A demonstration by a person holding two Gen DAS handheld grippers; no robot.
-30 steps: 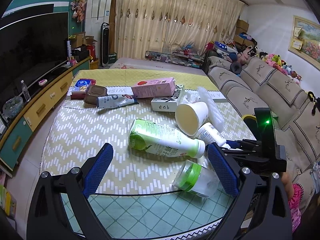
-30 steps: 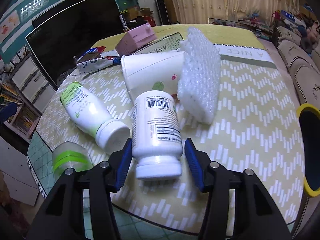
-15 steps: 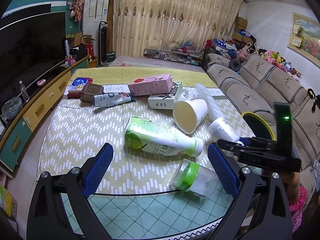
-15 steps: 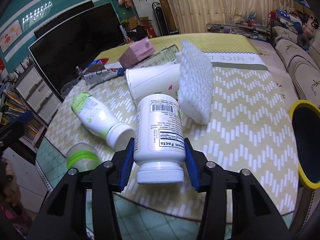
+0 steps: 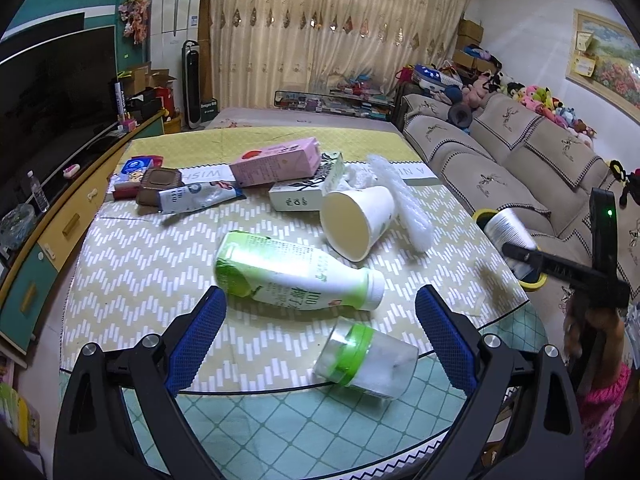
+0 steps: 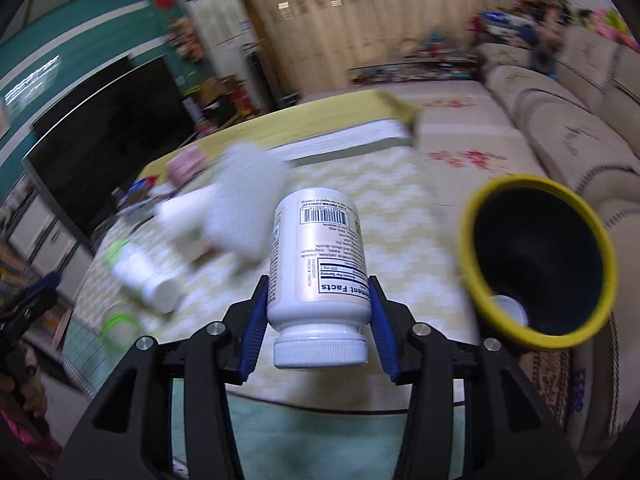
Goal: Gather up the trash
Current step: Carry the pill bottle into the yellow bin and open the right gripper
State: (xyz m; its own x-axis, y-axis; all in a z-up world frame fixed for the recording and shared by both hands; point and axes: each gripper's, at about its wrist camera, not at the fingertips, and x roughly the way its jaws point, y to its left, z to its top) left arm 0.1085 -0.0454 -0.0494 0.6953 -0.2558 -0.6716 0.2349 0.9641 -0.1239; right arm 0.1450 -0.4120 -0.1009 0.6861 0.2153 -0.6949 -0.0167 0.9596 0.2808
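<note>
My right gripper (image 6: 318, 284) is shut on a white pill bottle (image 6: 316, 248), held cap toward me above the table's right edge. Beside it on the right stands a black bin with a yellow rim (image 6: 520, 178), a white cap lying inside. In the left wrist view the same pill bottle (image 5: 506, 226) and right gripper (image 5: 520, 256) hang by the bin (image 5: 532, 282). My left gripper (image 5: 320, 300) is open and holds nothing. It hovers over a lying green-and-white drink bottle (image 5: 288, 272) and a clear jar with a green lid (image 5: 364, 360).
Farther back on the patterned tablecloth (image 5: 132, 264) lie a paper cup (image 5: 356, 220), bubble wrap (image 5: 408, 208), a pink carton (image 5: 276, 162), a white box (image 5: 304, 196) and snack wrappers (image 5: 192, 196). A sofa (image 5: 500, 168) runs along the right, a TV cabinet (image 5: 60, 224) along the left.
My right gripper closed on the pill bottle, lifted it off the table and swung it right, next to the bin. The left gripper edged slightly closer to the green-and-white bottle.
</note>
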